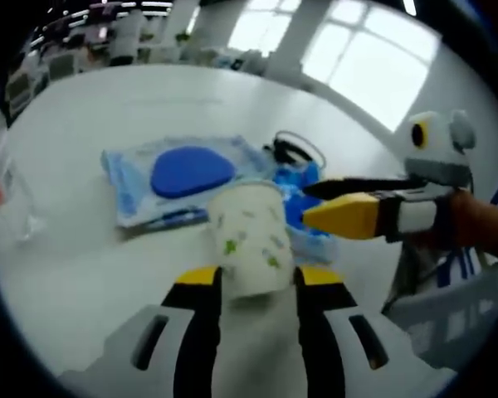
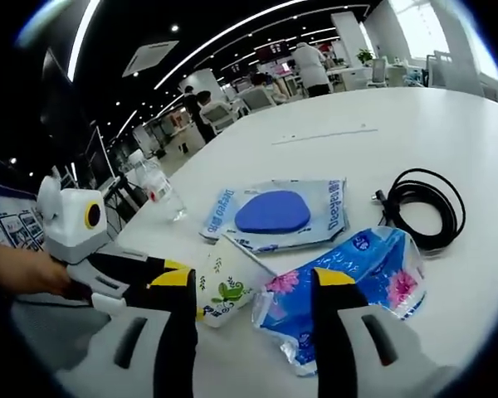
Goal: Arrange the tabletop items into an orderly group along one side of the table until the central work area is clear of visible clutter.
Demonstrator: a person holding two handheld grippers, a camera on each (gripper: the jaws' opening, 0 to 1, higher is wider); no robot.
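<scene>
A white paper cup with green prints lies tilted on the white table, base toward me, and my left gripper is shut on its base. In the right gripper view the cup sits beside a blue floral tissue pack, with my left gripper coming in from the left. My right gripper stands open, its jaws wide apart over the cup and the pack. From the left gripper view, it hovers over the pack. A clear packet with a blue oval lies just behind.
A coiled black cable lies to the right of the packet. A clear plastic bottle stands at the table's left edge. Beyond the far side of the table are people and chairs. A hand holds the left gripper.
</scene>
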